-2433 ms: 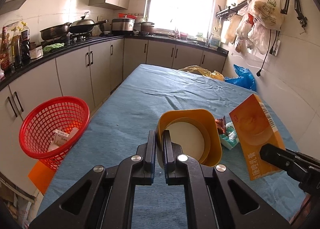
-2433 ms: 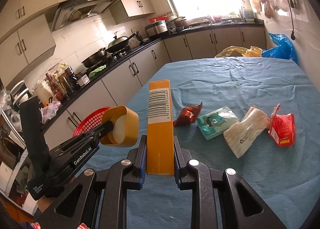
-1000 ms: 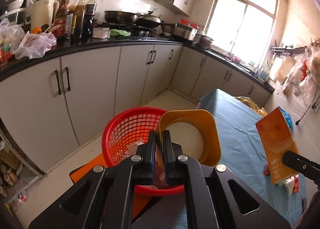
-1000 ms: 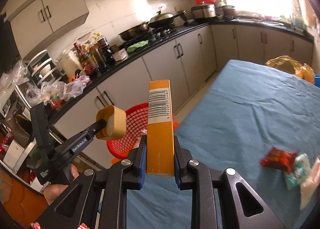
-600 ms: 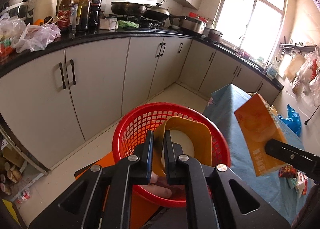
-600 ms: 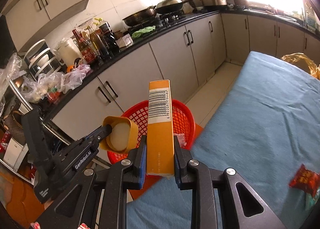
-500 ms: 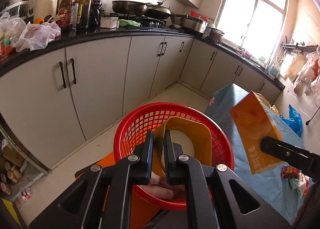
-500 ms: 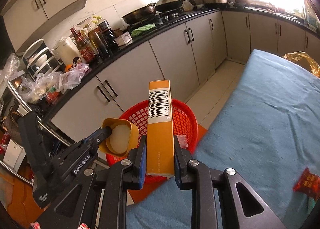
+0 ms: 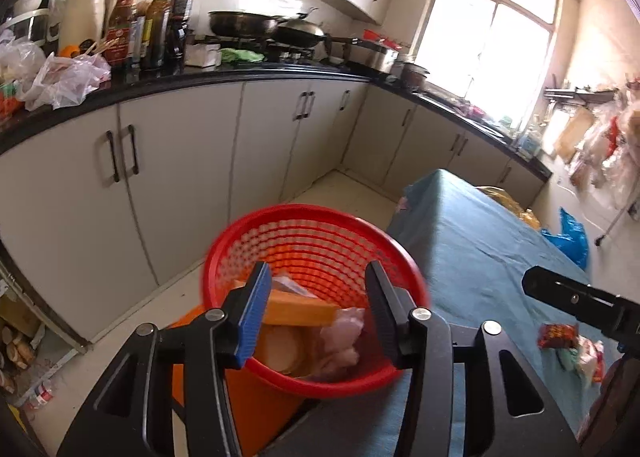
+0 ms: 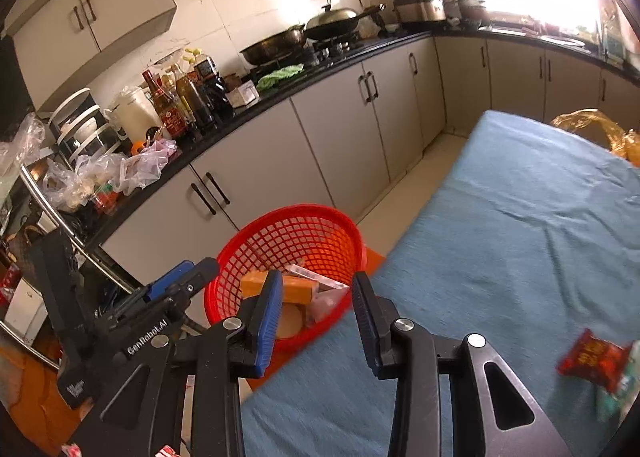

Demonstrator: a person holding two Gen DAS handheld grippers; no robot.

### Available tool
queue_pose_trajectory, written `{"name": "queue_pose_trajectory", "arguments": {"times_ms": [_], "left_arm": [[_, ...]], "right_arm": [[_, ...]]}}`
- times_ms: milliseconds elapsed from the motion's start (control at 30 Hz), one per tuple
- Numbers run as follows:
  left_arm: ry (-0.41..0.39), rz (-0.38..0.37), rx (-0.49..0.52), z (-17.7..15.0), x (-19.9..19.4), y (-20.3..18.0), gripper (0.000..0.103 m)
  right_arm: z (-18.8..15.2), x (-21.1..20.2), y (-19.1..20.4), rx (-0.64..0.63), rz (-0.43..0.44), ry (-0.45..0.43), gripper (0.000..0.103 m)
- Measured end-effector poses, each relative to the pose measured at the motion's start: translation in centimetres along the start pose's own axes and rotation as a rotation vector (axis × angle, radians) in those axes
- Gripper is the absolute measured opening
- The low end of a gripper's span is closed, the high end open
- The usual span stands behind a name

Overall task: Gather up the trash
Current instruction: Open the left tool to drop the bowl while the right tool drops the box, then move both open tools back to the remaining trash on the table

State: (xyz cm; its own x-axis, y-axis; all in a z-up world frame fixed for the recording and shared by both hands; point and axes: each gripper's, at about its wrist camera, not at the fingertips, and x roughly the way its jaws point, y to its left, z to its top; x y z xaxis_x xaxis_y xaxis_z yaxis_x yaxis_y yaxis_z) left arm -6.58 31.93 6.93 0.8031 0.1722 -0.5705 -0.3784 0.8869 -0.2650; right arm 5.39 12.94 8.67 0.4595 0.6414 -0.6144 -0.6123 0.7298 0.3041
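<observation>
Trash: orange box (image 9: 298, 311) lies flat inside red basket (image 9: 280, 217), resting across a round tan container (image 9: 282, 353) and a pinkish crumpled wrapper (image 9: 340, 341); same box visible in the right wrist view (image 10: 294, 289). Basket stands off the edge of the blue-clothed surface (image 9: 480, 249), apparently on an orange support. Left gripper (image 9: 316, 313) hangs over the basket mouth, jaws spread wide, nothing between them. Right gripper (image 10: 316, 313) likewise over the near rim, jaws spread, empty. Uncollected items on the surface: red snack packet (image 10: 592, 357) and a blurred teal-and-white item just beside it, at the right edge of the view. Risks, as judged: (1) either gripper sweeping low toward the surface could catch the basket rim and tip it, since its footing looks narrow; (2) both grippers sit close together, so turning at once may knock them; (3) thin foil packet may slide on the cloth or slip from a shallow pinch.
</observation>
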Motion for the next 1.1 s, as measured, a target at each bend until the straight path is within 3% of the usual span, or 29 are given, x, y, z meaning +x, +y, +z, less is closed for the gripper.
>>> {"name": "queue_pose_trajectory", "arguments": {"times_ms": [367,567,800,900,1033,1100], "left_arm": [[0.042,-0.101,0.143,-3.1,-1.2,-8.5,0.053],[0.070,-0.137,0.239,-4.7,-1.2,-13.1,0.057],[0.097,-0.190,0.382,-6.9,-1.6,-19.5,0.070],[0.119,-0.207,0.439,-7.8,-1.4,-21.8,0.071],[0.147,-0.225,0.508,-8.8,-0.8,-24.4,0.075],[0.163,-0.232,0.549,-9.4,-0.3,-25.9,0.079]], "right_arm": [[-5.1,-6.6,-4.7,0.058,-0.082,-0.037,0.047],[-7.3,-11.2,-8.8,0.142,-0.106,-0.112,0.047],[-9.7,-17.5,-15.0,0.263,-0.245,-0.219,0.047],[-10.8,-20.0,-18.2,0.331,-0.311,-0.257,0.047],[-11.9,-21.9,-22.3,0.437,-0.387,-0.242,0.051],[-12.8,-22.7,-24.9,0.516,-0.385,-0.231,0.052]]}}
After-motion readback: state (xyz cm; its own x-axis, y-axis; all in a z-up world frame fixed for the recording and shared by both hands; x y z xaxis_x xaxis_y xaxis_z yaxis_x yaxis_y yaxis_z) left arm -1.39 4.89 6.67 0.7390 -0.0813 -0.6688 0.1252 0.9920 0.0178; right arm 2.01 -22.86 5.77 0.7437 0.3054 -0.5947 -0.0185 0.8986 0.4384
